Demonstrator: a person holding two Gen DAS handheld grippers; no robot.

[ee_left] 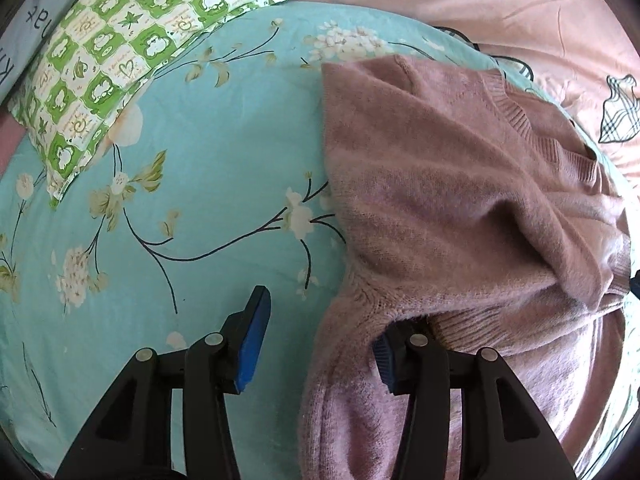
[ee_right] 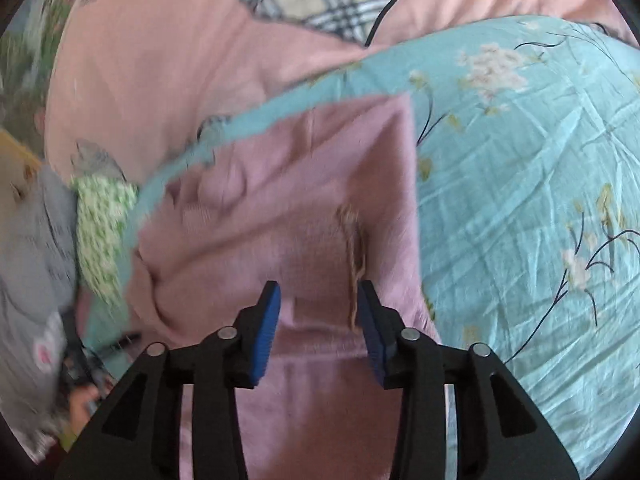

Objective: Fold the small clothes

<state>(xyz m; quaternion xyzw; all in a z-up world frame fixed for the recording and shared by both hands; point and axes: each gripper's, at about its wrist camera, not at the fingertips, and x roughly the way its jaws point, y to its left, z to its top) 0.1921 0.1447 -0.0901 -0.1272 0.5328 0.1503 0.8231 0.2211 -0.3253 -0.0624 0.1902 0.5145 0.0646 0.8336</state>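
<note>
A pink knit sweater (ee_left: 452, 200) lies partly folded on a turquoise floral bedsheet (ee_left: 208, 168). My left gripper (ee_left: 320, 344) is open; its left finger is over bare sheet, and its right finger (ee_left: 386, 360) is tucked under a sweater fold near the sleeve. In the right wrist view the sweater (ee_right: 280, 200) fills the middle. My right gripper (ee_right: 318, 328) is open just above it, with a ribbed edge (ee_right: 354, 264) of the sweater beside the right finger. That view is blurred.
A green and white checked pillow (ee_left: 132, 52) lies at the far left of the bed. A pink quilt with plaid patches (ee_left: 520, 12) lies beyond the sweater; it also shows in the right wrist view (ee_right: 180, 60). Grey fabric (ee_right: 36, 280) sits at the left edge.
</note>
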